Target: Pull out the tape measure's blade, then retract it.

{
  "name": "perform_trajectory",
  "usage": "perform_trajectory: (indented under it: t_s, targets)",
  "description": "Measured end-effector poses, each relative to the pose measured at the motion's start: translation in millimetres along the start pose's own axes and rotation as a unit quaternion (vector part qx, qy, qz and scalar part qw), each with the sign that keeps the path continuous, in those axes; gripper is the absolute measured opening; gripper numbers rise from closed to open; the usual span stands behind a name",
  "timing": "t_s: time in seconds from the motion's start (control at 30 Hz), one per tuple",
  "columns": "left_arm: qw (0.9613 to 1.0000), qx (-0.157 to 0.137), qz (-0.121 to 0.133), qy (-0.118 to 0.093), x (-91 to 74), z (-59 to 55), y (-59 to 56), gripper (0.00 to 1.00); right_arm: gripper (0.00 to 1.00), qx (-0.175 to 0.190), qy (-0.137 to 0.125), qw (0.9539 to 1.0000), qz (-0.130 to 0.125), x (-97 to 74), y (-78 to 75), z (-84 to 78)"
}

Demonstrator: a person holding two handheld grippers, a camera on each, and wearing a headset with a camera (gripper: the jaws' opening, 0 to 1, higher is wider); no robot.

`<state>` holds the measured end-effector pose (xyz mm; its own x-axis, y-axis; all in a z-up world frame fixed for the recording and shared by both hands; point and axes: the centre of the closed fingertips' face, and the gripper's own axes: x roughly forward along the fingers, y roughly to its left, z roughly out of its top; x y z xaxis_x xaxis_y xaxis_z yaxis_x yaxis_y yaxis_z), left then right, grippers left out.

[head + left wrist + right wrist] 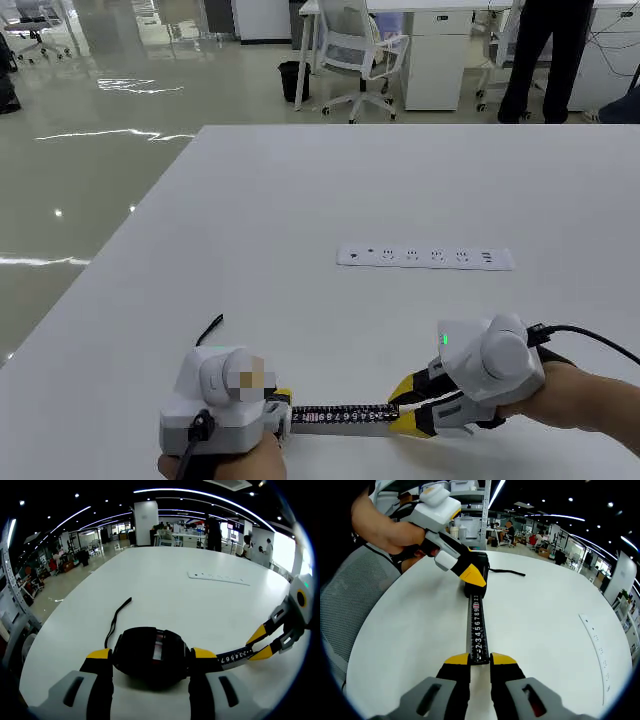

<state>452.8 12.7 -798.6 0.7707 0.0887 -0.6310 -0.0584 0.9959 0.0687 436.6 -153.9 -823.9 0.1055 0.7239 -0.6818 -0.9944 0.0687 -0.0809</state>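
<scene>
Nearest, the left gripper (152,653) has its yellow-tipped jaws pressed against both sides of the black tape measure (152,649), which sits on the white table (300,200) at the near edge. A hand (222,465) grips it from below in the head view, and in the right gripper view it reaches down onto the case at a slant.

The blade (477,625) is drawn out flat along the tabletop, running from the case to the right gripper (480,659). That gripper's jaws are pinched on the blade's free end. It lies level, tips pointing at the left gripper, with the person's hand (572,392) behind it. A green light shows on its body.

The blade is black with white digits. In the right gripper view 3 to 9 can be read, then a red mark, then 1, 2, 3. In the left gripper view 4 to 7 can be read.

A black strap (117,617) trails from the case across the table.

Further out, a white power strip (425,257) lies flat, well apart from both grippers. Beyond the table stand an office chair (352,50) and a person (540,50).
</scene>
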Motion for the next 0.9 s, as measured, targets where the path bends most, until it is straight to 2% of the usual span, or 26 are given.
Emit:
perform_trajectory:
  t_s: [0.9]
  targets:
    - [0.9999,-0.008,-0.011,0.005,-1.1,-1.2,1.6,0.57,0.14,0.000,-0.001,1.0000,0.004,10.4,2.6,8.1]
